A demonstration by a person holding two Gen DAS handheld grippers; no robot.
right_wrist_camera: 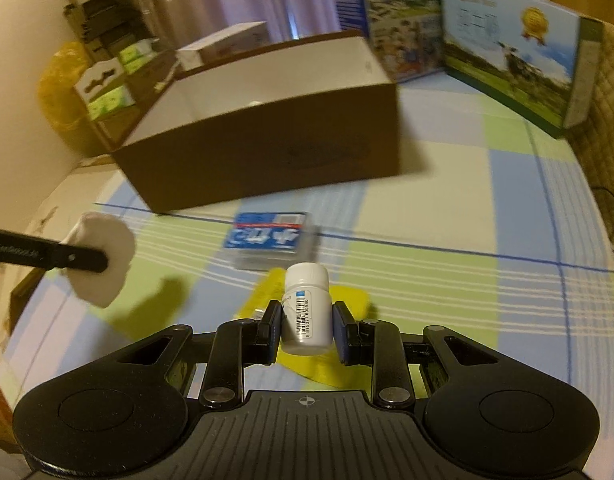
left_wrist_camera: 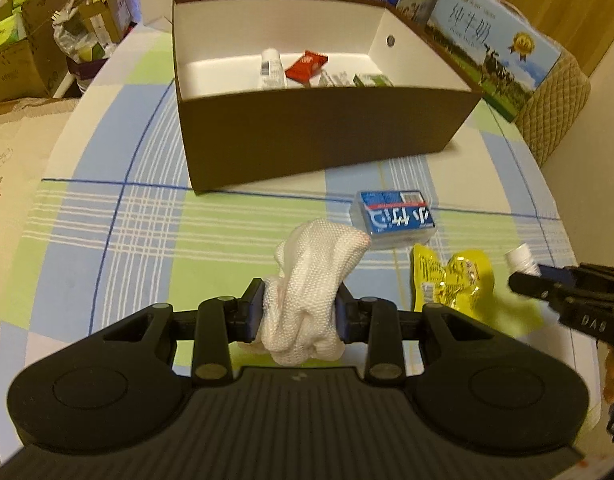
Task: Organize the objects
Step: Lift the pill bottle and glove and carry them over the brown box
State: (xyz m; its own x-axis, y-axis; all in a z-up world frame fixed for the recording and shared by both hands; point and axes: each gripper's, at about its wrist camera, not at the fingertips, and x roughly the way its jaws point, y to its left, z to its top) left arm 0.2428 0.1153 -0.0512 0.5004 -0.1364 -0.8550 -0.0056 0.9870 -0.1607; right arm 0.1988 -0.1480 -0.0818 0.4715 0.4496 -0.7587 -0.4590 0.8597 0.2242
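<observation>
Counted around the one brown box (left_wrist_camera: 319,136) on the checked cloth: inside it, four small items, namely one white tube (left_wrist_camera: 272,68), one red packet (left_wrist_camera: 307,66), one pale carton (left_wrist_camera: 334,79), one green pack (left_wrist_camera: 373,80). In front of it, one blue card box (left_wrist_camera: 397,218), one yellow pouch (left_wrist_camera: 453,280), one white cloth bundle (left_wrist_camera: 311,292), one white bottle (right_wrist_camera: 307,308). Behind it, three printed cartons.

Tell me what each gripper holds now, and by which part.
Left gripper: bunched white cloth, pinched near its lower end. Right gripper: small white bottle, held by its labelled sides, cap forward.
</observation>
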